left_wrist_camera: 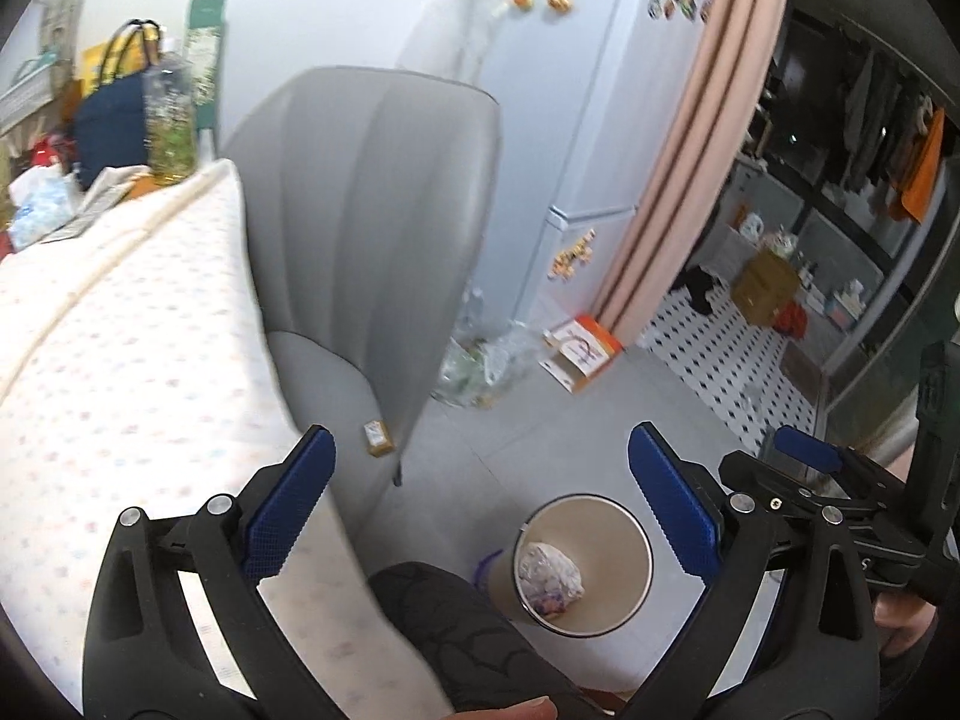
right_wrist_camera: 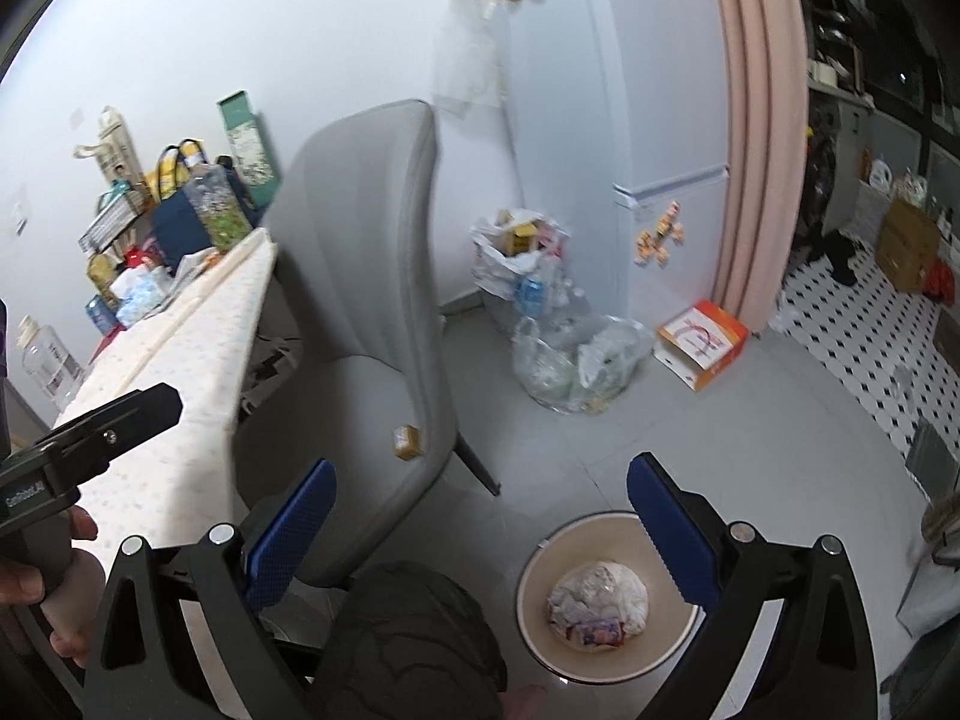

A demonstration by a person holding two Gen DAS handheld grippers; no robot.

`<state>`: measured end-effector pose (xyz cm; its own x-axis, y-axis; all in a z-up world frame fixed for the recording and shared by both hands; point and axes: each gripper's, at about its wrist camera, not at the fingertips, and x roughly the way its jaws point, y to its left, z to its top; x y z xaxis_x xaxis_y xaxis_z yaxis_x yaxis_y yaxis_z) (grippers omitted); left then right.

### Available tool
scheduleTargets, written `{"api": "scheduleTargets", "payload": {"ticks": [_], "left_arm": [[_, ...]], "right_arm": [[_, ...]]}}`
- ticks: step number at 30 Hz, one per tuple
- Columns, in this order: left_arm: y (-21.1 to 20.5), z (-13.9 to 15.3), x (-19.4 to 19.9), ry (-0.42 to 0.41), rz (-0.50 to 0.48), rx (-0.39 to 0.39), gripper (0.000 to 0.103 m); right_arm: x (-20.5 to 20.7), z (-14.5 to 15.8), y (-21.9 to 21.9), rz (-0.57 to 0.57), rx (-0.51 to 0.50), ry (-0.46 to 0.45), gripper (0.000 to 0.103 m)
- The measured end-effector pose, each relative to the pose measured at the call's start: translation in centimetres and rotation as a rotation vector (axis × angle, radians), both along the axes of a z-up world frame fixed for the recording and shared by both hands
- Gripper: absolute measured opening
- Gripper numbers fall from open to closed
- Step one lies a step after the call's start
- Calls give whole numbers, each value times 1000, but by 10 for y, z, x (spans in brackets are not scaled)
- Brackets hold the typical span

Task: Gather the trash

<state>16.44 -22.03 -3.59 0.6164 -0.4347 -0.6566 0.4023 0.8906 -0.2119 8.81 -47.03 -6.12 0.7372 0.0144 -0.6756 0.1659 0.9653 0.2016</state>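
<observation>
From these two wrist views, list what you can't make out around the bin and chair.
- Wad in the bin: blur hides what it is made of, both views.
- Small box at the chair: label too small, blurred; resting place unclear.
- Bin base: hidden by a dark-clad knee, left view.
- Tabletop clutter: blurred, cut by the frame edge.

The grey floor (right_wrist_camera: 750,450) carries a trash bin (right_wrist_camera: 534,594), grey chair (right_wrist_camera: 366,276), plastic bags (right_wrist_camera: 570,360) and orange box (right_wrist_camera: 702,348).
</observation>
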Motion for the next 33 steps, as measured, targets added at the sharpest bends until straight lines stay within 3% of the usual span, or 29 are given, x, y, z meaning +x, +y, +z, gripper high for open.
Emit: {"api": "scheduleTargets", "payload": {"ticks": [9, 23, 33], "left_arm": [[65, 24, -22, -63, 96, -38, 97], [139, 53, -72, -154, 214, -45, 97], [171, 67, -108, -204, 239, -33, 97]], "right_arm": [[-11, 40, 70, -8, -120, -82, 95], [-48, 84, 148, 3, -205, -169, 95], [-83, 102, 188, 9, -231, -234, 95]]}}
